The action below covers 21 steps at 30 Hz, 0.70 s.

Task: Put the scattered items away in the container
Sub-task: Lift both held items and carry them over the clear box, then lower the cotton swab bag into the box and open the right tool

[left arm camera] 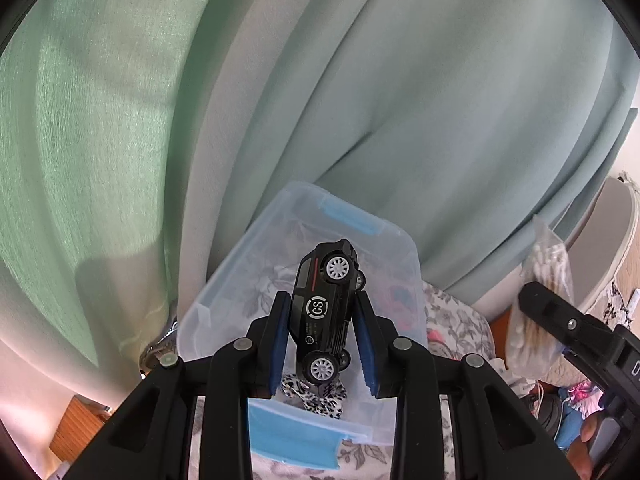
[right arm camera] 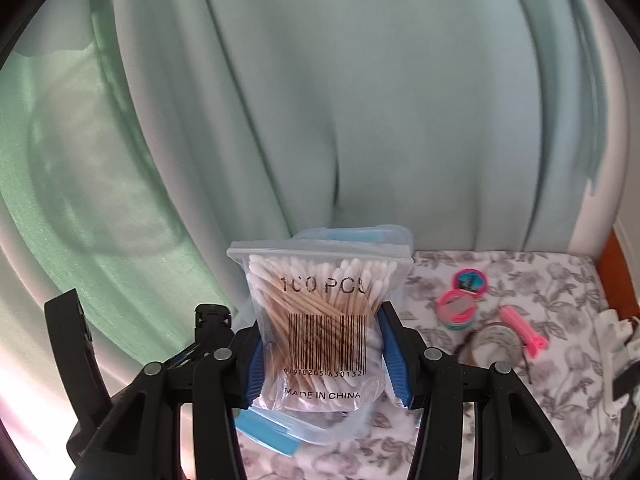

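Observation:
My left gripper (left arm camera: 322,322) is shut on a black toy car (left arm camera: 325,308) with white wheels and holds it nose-up above the clear plastic container (left arm camera: 224,280) with blue handles. A leopard-print item (left arm camera: 316,394) lies inside the container. My right gripper (right arm camera: 322,340) is shut on a clear bag of cotton swabs (right arm camera: 324,320), held upright in front of the container (right arm camera: 394,234). The bag also shows at the right of the left wrist view (left arm camera: 536,300).
A floral cloth (right arm camera: 500,280) covers the surface. On it to the right lie a pink and teal round case (right arm camera: 464,296), a pink clip (right arm camera: 522,330), a tape roll (right arm camera: 494,344) and white items (right arm camera: 616,360). Green curtains (right arm camera: 360,100) hang behind.

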{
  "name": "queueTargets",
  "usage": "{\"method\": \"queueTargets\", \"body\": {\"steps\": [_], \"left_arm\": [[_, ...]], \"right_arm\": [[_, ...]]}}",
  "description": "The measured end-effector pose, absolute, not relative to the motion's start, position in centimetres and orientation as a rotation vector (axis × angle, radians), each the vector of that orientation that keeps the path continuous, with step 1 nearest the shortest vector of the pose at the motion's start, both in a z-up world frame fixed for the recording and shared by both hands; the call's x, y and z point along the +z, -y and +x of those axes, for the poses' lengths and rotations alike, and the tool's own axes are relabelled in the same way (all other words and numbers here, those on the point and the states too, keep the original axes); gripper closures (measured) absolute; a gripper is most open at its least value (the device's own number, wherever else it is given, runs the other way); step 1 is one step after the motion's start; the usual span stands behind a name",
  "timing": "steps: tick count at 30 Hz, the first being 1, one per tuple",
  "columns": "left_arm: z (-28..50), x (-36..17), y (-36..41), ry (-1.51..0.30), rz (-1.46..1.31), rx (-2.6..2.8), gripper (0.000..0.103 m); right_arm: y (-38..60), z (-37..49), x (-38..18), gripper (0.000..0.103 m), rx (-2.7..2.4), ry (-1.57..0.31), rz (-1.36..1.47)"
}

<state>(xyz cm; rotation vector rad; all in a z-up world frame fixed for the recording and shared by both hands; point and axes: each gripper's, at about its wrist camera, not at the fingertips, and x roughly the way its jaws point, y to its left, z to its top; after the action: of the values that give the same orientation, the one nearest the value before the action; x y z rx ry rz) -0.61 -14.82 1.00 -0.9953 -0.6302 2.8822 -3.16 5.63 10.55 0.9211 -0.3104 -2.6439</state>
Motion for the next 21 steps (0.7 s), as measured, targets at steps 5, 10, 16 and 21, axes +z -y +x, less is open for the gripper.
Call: {"method": "queueTargets", "body": {"steps": [5,10,16,21], "left_arm": [[-1.4,0.6,15.6,0.640,-1.018,2.882,0.071],[-2.1,-0.2,15.9,0.645,-1.054,2.872,0.071],[-2.9,-0.9,16.1,0.652,-1.085,2.859,0.070],[-3.6,-1.5,16.1,0.649,-1.115,2.848,0.070]], "right_arm": [[-4.4,-3.6,9.3,0.050,-2.595,0.286,0.947],[-3.8,-4.7,7.9,0.049,-2.562,0.270,0.984],[-3.6,-5.5,6.7,0.048,-2.544,0.264,1.022],[-3.2,-6.4,5.8,0.048,-2.527,0.243,1.063]]}}
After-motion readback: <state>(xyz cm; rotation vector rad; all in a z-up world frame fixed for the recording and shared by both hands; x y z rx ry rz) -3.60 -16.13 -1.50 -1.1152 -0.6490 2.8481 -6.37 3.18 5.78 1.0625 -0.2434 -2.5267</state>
